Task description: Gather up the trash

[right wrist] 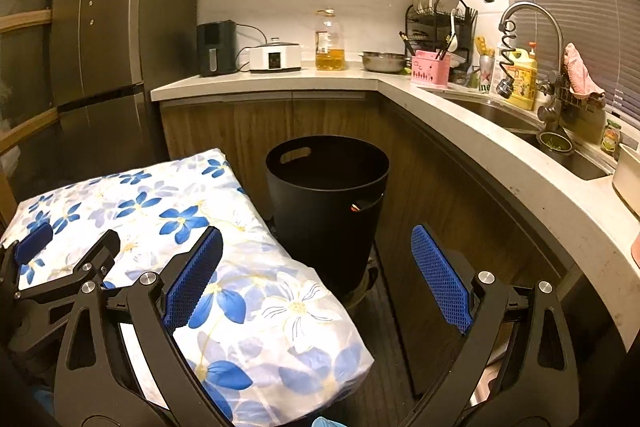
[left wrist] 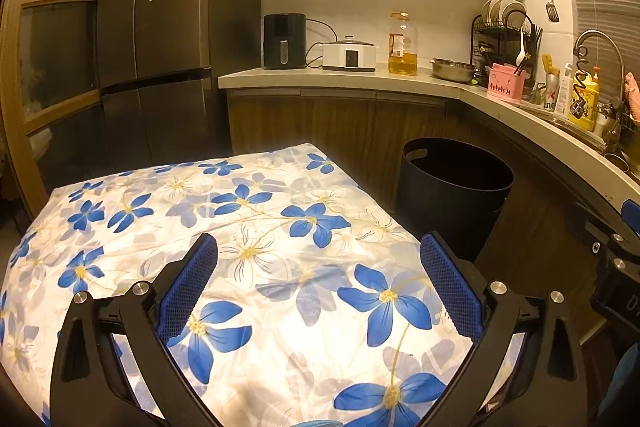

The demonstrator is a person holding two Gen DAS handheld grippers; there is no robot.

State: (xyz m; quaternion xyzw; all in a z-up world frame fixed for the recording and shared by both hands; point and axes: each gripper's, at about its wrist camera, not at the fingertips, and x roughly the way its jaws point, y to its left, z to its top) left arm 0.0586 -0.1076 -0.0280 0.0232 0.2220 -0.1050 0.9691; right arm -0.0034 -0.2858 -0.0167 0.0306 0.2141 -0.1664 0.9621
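Observation:
A black round trash bin (right wrist: 326, 199) with handle slots stands on the floor between the table and the cabinets; it also shows in the left wrist view (left wrist: 452, 195). The table has a white cloth with blue flowers (left wrist: 240, 247), also seen in the right wrist view (right wrist: 192, 227). No trash shows on the cloth. My left gripper (left wrist: 318, 255) is open and empty above the cloth. My right gripper (right wrist: 316, 249) is open and empty, over the table's right edge, in front of the bin. A small bright speck shows through the bin's near handle slot (right wrist: 355, 207).
An L-shaped counter (right wrist: 360, 77) carries an air fryer (right wrist: 216, 47), a cooker, an oil bottle (right wrist: 329, 41), a metal bowl, a dish rack and a pink caddy. A sink with faucet (right wrist: 532, 23) is on the right. A dark fridge (left wrist: 160, 27) stands left.

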